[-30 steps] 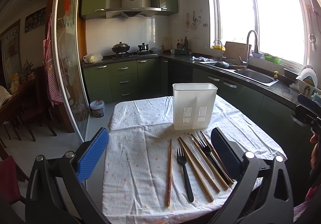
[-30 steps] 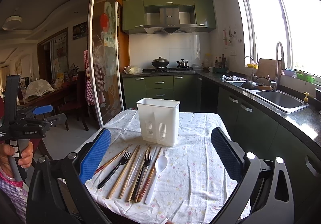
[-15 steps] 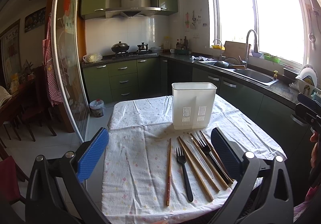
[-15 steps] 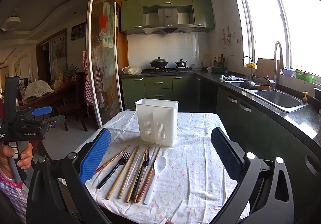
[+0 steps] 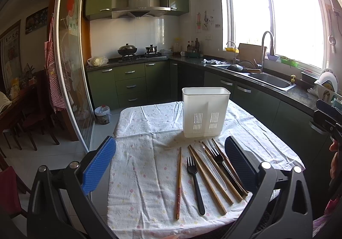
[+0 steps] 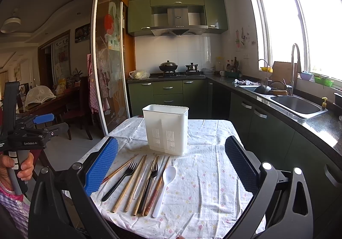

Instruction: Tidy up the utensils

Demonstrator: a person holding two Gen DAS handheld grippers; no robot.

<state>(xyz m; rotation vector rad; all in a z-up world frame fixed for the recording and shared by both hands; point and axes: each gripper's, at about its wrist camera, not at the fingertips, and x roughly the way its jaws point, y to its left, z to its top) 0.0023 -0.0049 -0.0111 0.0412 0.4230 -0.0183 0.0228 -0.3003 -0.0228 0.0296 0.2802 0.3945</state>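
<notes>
A white plastic utensil holder [image 5: 205, 111] [image 6: 165, 129] stands upright mid-table. In front of it lie several wooden chopsticks [image 5: 207, 178] [image 6: 129, 183], two black forks [image 5: 195, 182] [image 6: 119, 181] and, in the right wrist view, a white spoon [image 6: 165, 187]. My left gripper [image 5: 171, 159] hovers open above the table's near edge, nothing between its fingers. My right gripper [image 6: 171, 159] is also open and empty, above the near edge over the utensil row. The left gripper [image 6: 32, 129] shows at the left of the right wrist view, held by a hand [image 6: 15, 167].
A floral cloth covers the table [image 5: 145, 166] [image 6: 213, 174]. Green cabinets and a dark counter with a sink [image 5: 271, 81] run along the right. A glass sliding door [image 5: 72, 80] stands left. Dining chairs [image 5: 32, 119] sit beyond it.
Both views have shifted only slightly; the holder and utensils lie as before and both grippers stay open.
</notes>
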